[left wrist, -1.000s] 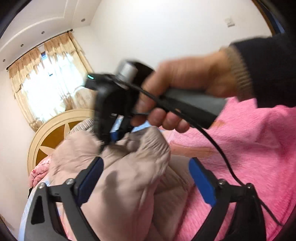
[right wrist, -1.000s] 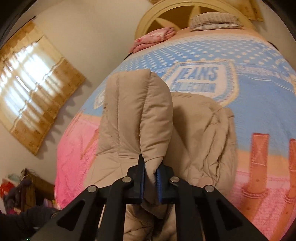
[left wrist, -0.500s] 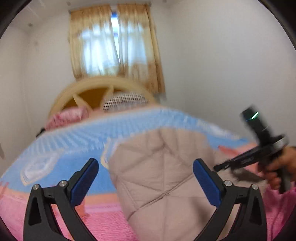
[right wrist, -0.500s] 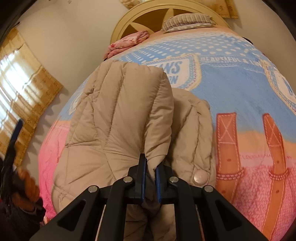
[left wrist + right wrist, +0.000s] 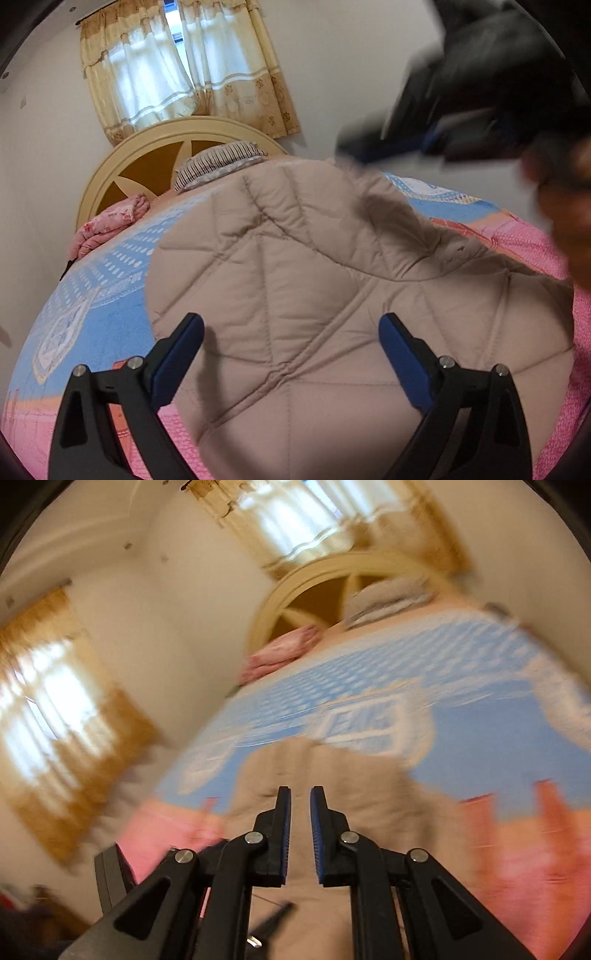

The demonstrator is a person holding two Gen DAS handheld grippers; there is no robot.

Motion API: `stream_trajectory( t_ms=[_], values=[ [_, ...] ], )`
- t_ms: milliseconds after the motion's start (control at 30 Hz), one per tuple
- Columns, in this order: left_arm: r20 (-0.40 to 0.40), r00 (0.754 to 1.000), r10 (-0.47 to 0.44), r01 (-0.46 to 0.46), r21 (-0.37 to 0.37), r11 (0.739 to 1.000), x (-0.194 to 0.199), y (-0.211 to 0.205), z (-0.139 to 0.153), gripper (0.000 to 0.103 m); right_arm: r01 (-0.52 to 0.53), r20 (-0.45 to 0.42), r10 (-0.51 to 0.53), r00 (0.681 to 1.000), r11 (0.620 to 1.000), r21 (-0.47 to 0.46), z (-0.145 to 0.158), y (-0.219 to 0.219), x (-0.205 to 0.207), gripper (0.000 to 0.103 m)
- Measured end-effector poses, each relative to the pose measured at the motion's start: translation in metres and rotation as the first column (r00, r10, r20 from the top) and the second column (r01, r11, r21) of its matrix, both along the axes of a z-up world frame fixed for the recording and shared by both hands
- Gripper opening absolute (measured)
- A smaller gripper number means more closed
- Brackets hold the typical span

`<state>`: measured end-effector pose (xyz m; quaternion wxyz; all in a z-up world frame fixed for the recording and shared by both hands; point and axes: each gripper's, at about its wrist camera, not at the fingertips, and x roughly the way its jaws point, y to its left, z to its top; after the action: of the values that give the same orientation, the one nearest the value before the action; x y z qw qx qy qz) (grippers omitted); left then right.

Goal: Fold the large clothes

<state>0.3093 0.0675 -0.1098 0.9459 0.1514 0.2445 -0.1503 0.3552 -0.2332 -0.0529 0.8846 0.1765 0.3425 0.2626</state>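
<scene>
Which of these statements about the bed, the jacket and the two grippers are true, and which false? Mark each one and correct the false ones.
1. The left gripper is wide open over the beige quilted jacket. True.
2. The right gripper is clamped on a fold of the jacket. False: its fingers stand slightly apart with nothing between them.
3. The jacket lies on a plain white sheet. False: it lies on a bedspread patterned in blue and pink.
4. A striped pillow sits at the head of the bed by the rounded headboard. True.
5. A folded pink blanket lies near the headboard. True.
</scene>
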Motion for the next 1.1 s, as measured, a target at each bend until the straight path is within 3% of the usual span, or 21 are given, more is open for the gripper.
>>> stream_trajectory(
  t_ms=[100, 267, 400, 467, 633, 900, 1100],
  values=[
    [0.020, 0.999, 0.039, -0.038, -0.037, 0.999, 0.015, 0.013, -0.001, 0.099, 0.033, -0.099, -0.039, 0.994, 0.997, -0.067, -0.042, -0.001, 0.023, 0.010],
    [0.050, 0.971, 0.235, -0.228, -0.118, 0.966, 0.041, 0.041, 0.017, 0.103, 0.088, -0.085, -0.096, 0.992, 0.992, -0.088, -0.065, -0.017, 0.025, 0.010],
    [-0.021, 0.948, 0.317, -0.317, -0.109, 0.942, 0.077, 0.031, 0.006, 0.103, 0.098, -0.042, -0.105, 0.994, 0.983, -0.159, -0.066, -0.014, 0.022, 0.010],
    [-0.034, 0.938, 0.345, -0.346, -0.061, 0.936, 0.091, 0.021, -0.008, 0.103, 0.097, -0.035, -0.105, 0.994, 0.981, -0.170, -0.068, -0.015, 0.018, 0.010],
    [-0.060, 0.938, 0.342, -0.343, -0.010, 0.939, 0.100, 0.005, -0.036, 0.103, 0.084, -0.057, -0.092, 0.994, 0.987, -0.133, -0.087, -0.025, 0.023, 0.010],
    [-0.149, 0.937, 0.317, -0.327, -0.052, 0.944, 0.107, 0.007, -0.050, 0.103, 0.082, -0.099, -0.091, 0.991, 0.992, -0.096, -0.104, -0.031, 0.031, 0.010],
    [-0.172, 0.935, 0.311, -0.326, -0.069, 0.943, 0.109, 0.008, -0.055, 0.103, 0.084, -0.102, -0.093, 0.990, 0.993, -0.086, -0.110, -0.030, 0.031, 0.010]
  ],
)
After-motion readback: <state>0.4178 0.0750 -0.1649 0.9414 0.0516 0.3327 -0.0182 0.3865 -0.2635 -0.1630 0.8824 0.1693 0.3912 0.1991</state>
